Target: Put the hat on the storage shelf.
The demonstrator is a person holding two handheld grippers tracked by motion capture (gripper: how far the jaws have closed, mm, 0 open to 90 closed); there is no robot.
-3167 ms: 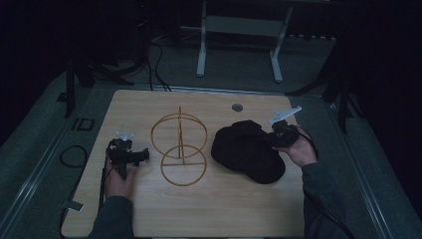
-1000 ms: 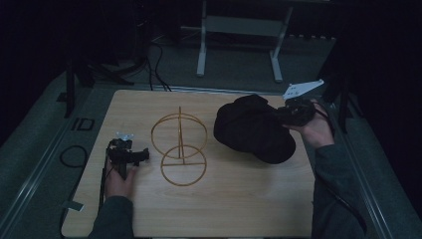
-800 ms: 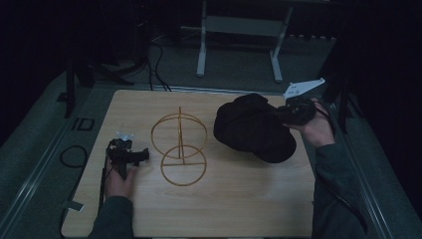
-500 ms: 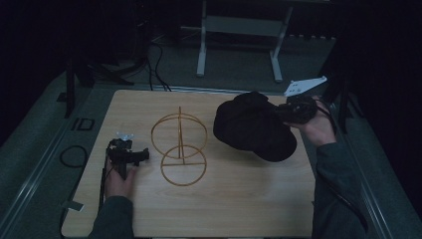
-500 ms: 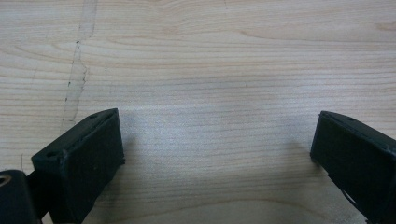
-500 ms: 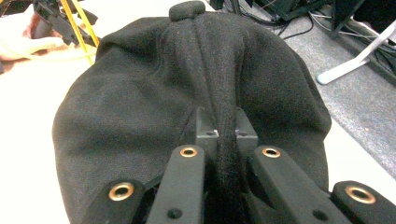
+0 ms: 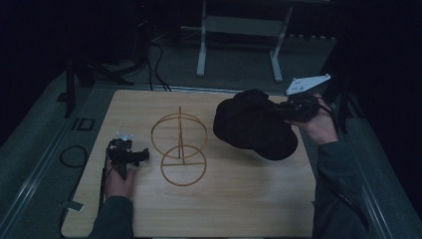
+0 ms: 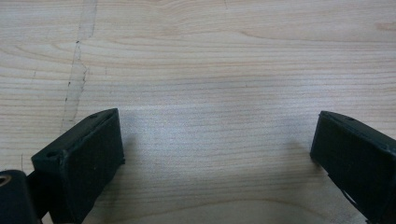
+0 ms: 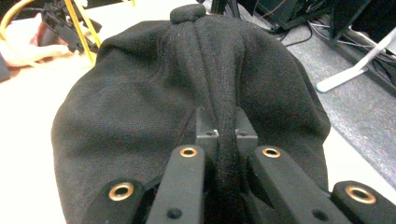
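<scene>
Right gripper [image 9: 226,135] pinches the black cap [image 9: 187,116], seemingly lifted; wire stand [image 7: 179,149] beside; left gripper [image 8: 219,154] gapes.

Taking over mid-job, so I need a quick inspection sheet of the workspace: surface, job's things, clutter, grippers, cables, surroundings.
Surface: wooden table, bare grain, faint scuff line.
Job's things: black cap held at the table's right; gold wire stand upright at centre.
Clutter: nothing seen.
Grippers: right gripper shut on a fold of the cap; left gripper open, resting on the table.
Cables: black cables on the floor beyond.
Surroundings: dark room, white frame legs behind.
</scene>
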